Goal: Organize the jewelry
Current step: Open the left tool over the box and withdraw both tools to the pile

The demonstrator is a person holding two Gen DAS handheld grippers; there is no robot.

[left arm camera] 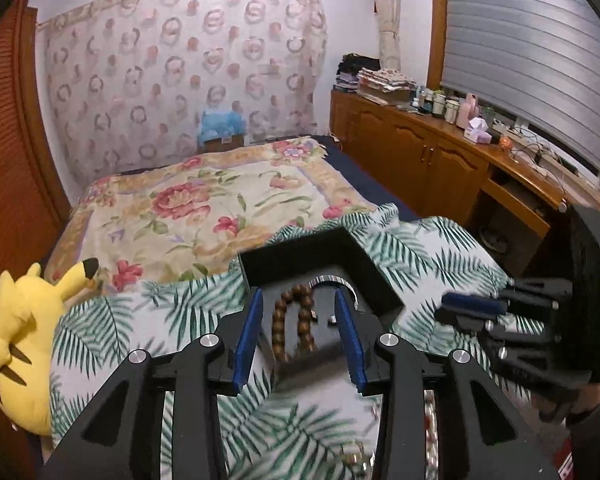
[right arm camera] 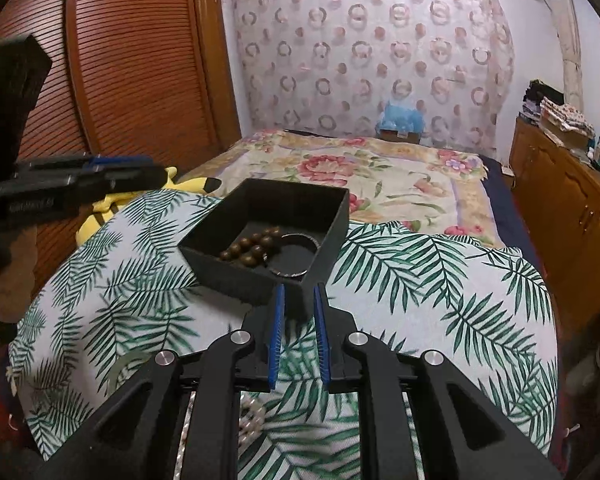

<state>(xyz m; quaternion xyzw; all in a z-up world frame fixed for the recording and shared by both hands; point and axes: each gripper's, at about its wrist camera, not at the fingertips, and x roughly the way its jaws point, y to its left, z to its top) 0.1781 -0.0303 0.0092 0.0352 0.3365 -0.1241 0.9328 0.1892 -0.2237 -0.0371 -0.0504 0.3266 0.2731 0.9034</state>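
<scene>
While both tools hover by the box, the scene reads:

Box: black open tray (right arm camera: 260, 280) sits on palm-leaf cloth (right arm camera: 420, 300), corner pointing twd right cam.
Beads: brown wooden bead bracelet (left arm camera: 296, 320) lies inside box, left part of floor; looped.
Ring: silver bangle (right arm camera: 296, 254) inside box too, just beside beads, twd right wall.
Small bit: tiny dark piece (left arm camera: 332, 320) on box floor near beads, can't tell what it is.
Left tool (left arm camera: 300, 336): released, blue pads wide apart, over box w/ beads showing between fingers; holds nothing.
Right tool (right arm camera: 299, 336): jaws part open, narrow gap, nothing gripped; tips just short of box's near corner.
Pearls: pale bead string (right arm camera: 252, 420) on cloth below right tool, partly hidden.
Bed: floral quilt (left arm camera: 204, 204) behind cloth.
Plush: yellow toy (left arm camera: 24, 340) at cloth's left edge.
Dresser: wood cabinet (left arm camera: 420, 148) along right wall w/ bottles, clutter.
</scene>
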